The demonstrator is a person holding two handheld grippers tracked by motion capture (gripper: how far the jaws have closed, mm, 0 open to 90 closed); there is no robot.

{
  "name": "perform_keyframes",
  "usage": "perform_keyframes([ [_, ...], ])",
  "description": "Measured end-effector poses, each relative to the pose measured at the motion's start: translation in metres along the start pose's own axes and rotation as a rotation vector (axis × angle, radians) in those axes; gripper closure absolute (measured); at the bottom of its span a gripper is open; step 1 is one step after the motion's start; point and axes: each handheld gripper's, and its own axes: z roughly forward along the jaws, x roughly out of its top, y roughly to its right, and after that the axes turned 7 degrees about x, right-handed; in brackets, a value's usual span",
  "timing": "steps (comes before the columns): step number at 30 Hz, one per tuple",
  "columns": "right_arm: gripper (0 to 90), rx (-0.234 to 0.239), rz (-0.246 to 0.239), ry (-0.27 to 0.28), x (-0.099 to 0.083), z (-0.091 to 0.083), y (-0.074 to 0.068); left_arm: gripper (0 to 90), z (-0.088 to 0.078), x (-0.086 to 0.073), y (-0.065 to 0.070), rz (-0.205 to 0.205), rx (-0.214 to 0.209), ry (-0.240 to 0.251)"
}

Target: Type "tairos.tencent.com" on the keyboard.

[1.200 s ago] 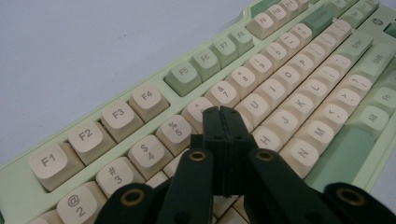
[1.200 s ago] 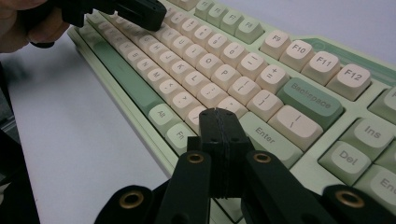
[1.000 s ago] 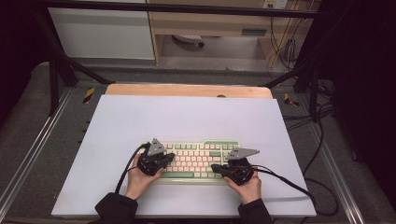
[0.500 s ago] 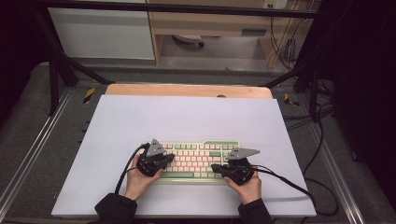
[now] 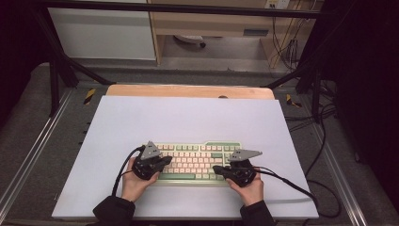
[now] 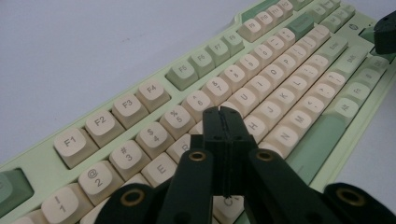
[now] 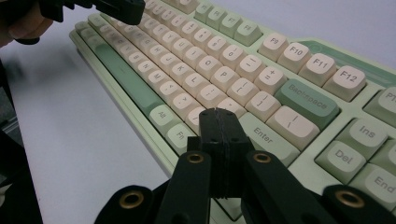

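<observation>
A pale green keyboard (image 5: 197, 157) with cream and green keys lies near the front of the white table top. My left gripper (image 5: 165, 161) hovers over its left end, jaws pressed together with nothing between them; in the left gripper view its tip (image 6: 222, 112) sits just above the keys right of the 5 key on the keyboard (image 6: 280, 88). My right gripper (image 5: 217, 168) is over the right end, also shut and empty; its tip (image 7: 218, 112) hangs above the keys left of Enter on the keyboard (image 7: 224, 60). The left gripper (image 7: 93, 7) appears far off in the right gripper view.
The white table top (image 5: 188, 117) spreads wide around the keyboard, with a wooden strip (image 5: 188, 91) along its far edge. Black cables (image 5: 291, 186) trail from both grippers toward the front. A dark metal frame (image 5: 51, 84) and floor cables (image 5: 324, 113) flank the table.
</observation>
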Motion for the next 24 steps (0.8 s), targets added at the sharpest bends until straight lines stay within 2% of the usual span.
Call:
perform_keyframes([
  [11, 90.0, 0.0, 0.001, -0.001, 0.0, 0.001, 0.0, 90.0, -0.006, -0.003, -0.01, -0.016, 0.019, 0.002],
  [24, 90.0, 0.001, 0.001, -0.002, 0.0, 0.001, 0.0, 90.0, 0.0, -0.007, -0.018, -0.03, 0.048, -0.017],
])
